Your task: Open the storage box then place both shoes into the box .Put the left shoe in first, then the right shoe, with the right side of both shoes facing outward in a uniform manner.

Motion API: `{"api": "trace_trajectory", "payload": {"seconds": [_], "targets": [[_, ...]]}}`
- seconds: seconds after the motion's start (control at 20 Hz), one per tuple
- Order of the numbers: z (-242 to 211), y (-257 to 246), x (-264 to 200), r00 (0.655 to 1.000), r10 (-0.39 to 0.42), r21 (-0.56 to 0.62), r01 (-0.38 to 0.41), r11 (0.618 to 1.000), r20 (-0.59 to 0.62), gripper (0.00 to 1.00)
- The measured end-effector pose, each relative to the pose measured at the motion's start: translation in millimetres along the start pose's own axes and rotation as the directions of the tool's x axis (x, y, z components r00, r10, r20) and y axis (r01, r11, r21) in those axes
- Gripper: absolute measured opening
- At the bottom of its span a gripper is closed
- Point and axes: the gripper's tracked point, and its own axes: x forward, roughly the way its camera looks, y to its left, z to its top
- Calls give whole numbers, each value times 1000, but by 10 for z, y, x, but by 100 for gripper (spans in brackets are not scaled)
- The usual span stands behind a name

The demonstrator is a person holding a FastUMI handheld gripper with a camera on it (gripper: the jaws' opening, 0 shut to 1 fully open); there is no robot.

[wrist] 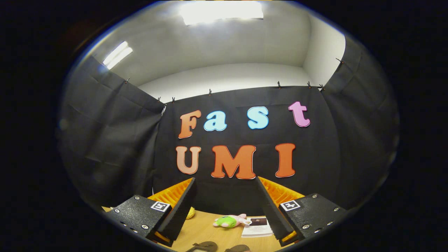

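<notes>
My gripper (225, 206) is open, its two fingers spread wide with nothing between them, raised above a wooden table (206, 231) and pointing at the booth's black cloth wall. Low between the fingers lie two dark brown shoe shapes: one (204, 246) on the left and another (238, 248) on the right, each only partly seen. They sit well below the fingertips, apart from them.
A green and pink soft toy (229, 221) lies on the table beyond the shoes. Beside it rests a white printed card (258, 226). A small yellow object (190, 212) peeks out by the left finger. Black cloth walls close in the back and both sides.
</notes>
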Motion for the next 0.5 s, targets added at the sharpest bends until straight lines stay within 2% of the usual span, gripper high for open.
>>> {"api": "trace_trajectory", "payload": {"seconds": [0.15, 0.3, 0.5], "targets": [[-156, 140, 47, 998, 41, 63, -38, 997, -45, 98], [-405, 369, 90, 988, 118, 142, -103, 985, -100, 98], [-857, 725, 93, 948, 231, 230, -179, 956, -219, 98]]}}
